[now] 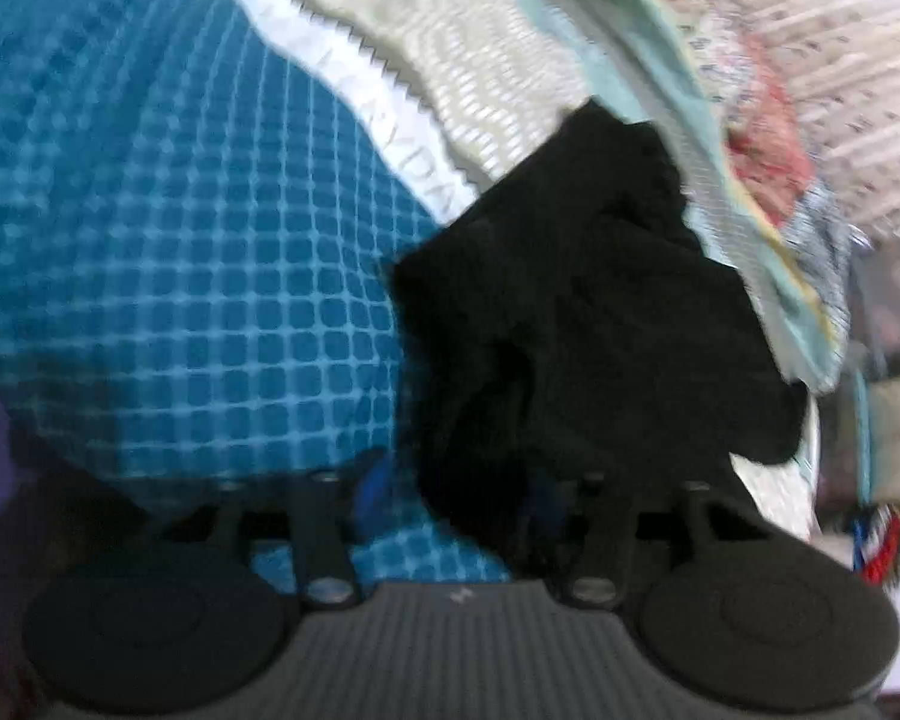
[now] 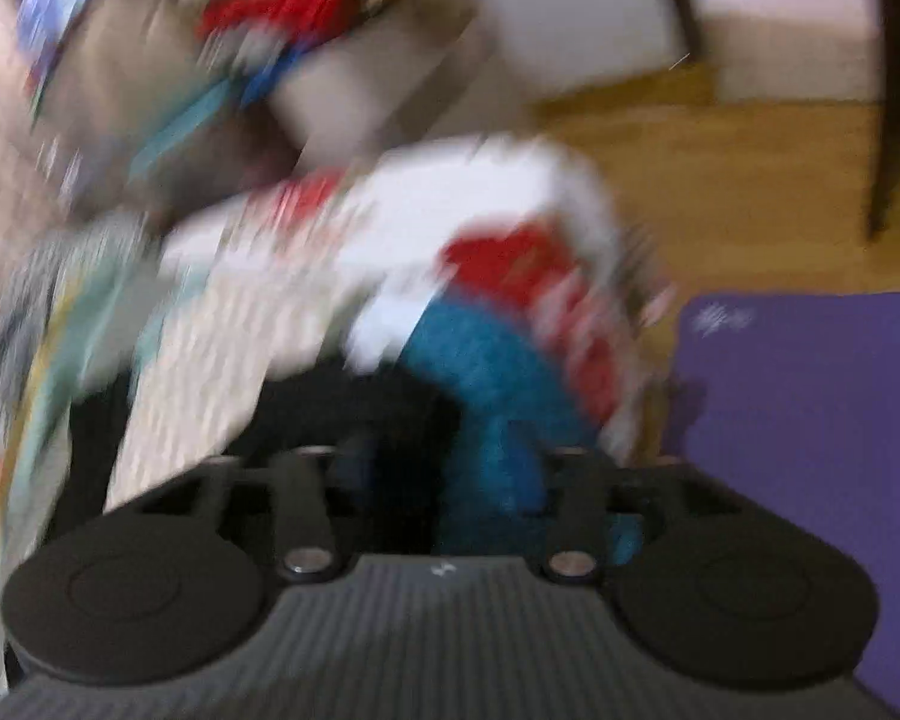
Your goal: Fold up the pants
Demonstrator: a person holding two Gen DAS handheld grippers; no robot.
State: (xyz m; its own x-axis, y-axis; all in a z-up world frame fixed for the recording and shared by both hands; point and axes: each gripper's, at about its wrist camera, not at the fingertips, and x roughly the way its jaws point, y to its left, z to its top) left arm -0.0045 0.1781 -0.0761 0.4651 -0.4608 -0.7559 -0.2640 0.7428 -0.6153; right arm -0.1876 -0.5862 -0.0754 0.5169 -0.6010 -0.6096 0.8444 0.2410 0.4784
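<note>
beside the black pants (image 1: 582, 324), blue checked cloth (image 1: 168, 252) spreads.

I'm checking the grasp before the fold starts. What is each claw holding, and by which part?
Left claw appears shut on the black pants at a bunched edge; which part is unclear. Right claw has black and blue checkered fabric between its fingers, too blurred to confirm a hold.

The pants (image 1: 576, 312) are black. The blanket (image 1: 168, 252) is blue with light squares. The mat (image 2: 810, 420) is purple. The floor (image 2: 720, 180) is brown wood.
</note>
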